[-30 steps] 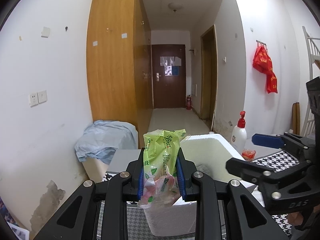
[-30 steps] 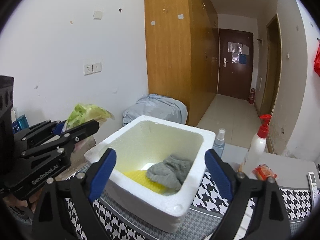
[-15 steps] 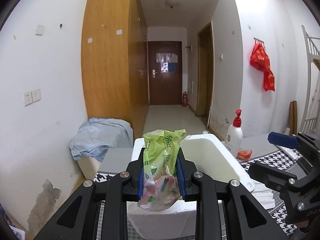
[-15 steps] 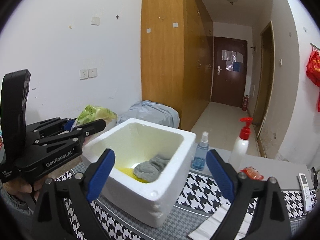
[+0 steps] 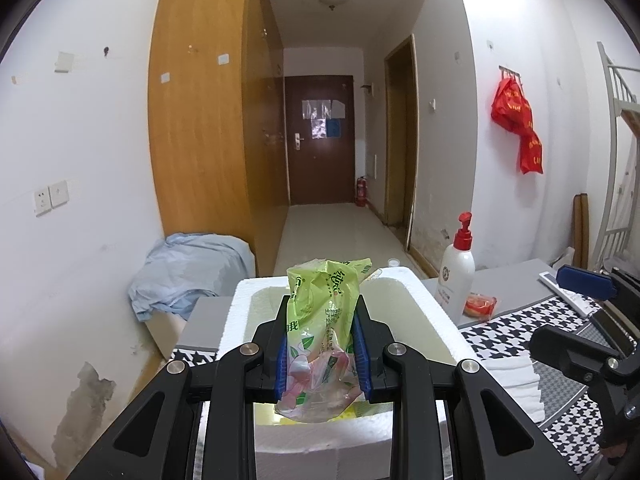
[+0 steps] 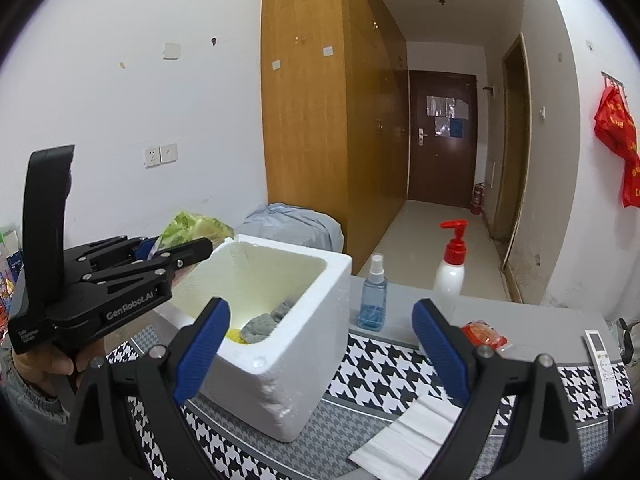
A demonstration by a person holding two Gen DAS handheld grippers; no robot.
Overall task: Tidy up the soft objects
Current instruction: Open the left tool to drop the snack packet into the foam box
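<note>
Left wrist view: left gripper clamps a green tissue pack over the foam box; right gripper gapes wide.

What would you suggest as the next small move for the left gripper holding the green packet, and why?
Probably ease the left gripper forward and down, then open. It is shut on the green tissue packet at the near rim of the white foam box, which already holds a grey cloth.

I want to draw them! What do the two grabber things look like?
Both are black plastic with silver bolts and blue pads on the fingertips. The left gripper has white "GenRobot.AI" lettering on its side. The right gripper looks the same. No cables show.
</note>
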